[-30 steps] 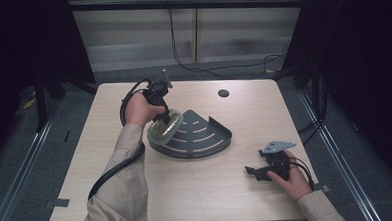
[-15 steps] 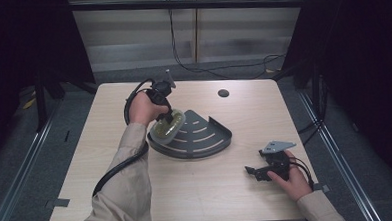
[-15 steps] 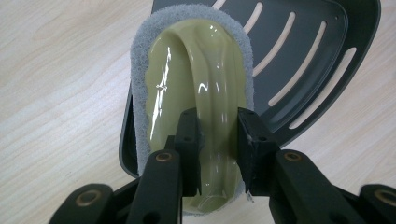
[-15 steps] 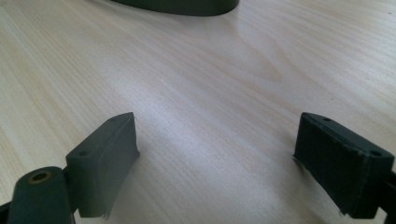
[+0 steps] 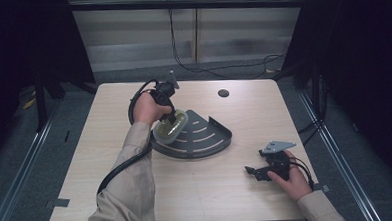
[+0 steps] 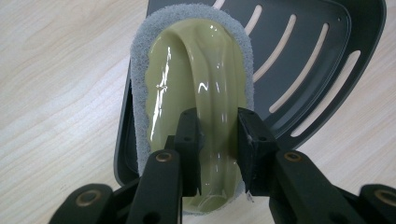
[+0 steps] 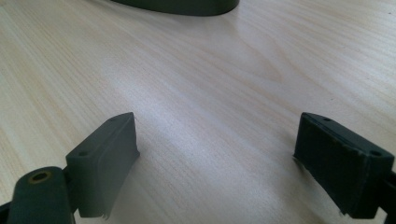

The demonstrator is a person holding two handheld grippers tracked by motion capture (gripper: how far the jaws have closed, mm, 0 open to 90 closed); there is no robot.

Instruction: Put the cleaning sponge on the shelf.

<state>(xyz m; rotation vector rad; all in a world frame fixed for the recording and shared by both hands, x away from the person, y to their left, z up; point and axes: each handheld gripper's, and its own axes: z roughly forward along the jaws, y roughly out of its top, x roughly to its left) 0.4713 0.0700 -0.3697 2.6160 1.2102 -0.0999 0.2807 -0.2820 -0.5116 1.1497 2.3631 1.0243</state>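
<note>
A scrubbing pad (image 6: 196, 88) with a glossy olive-green handle and a grey foam base hangs over the left corner of a dark grey, slotted, fan-shaped rack (image 6: 308, 51). My left gripper (image 6: 218, 140) is shut on the raised ridge of the pad's handle. In the high view the pad (image 5: 170, 126) sits at the rack's (image 5: 200, 138) left end, held by the left gripper (image 5: 170, 117) from above. My right gripper (image 5: 254, 171) rests on the table near the front right, jaws open; in the right gripper view its jaws (image 7: 215, 163) stand wide apart over bare wood.
The light wooden table (image 5: 110, 144) has a small round dark hole (image 5: 223, 93) at the back. Dark rails and cables run behind and beside the table. The rack's curved rim (image 7: 177, 7) lies far ahead of the right gripper.
The left hand has carried the pad a little to the right, further over the rack's left end. The right hand has stayed put.
</note>
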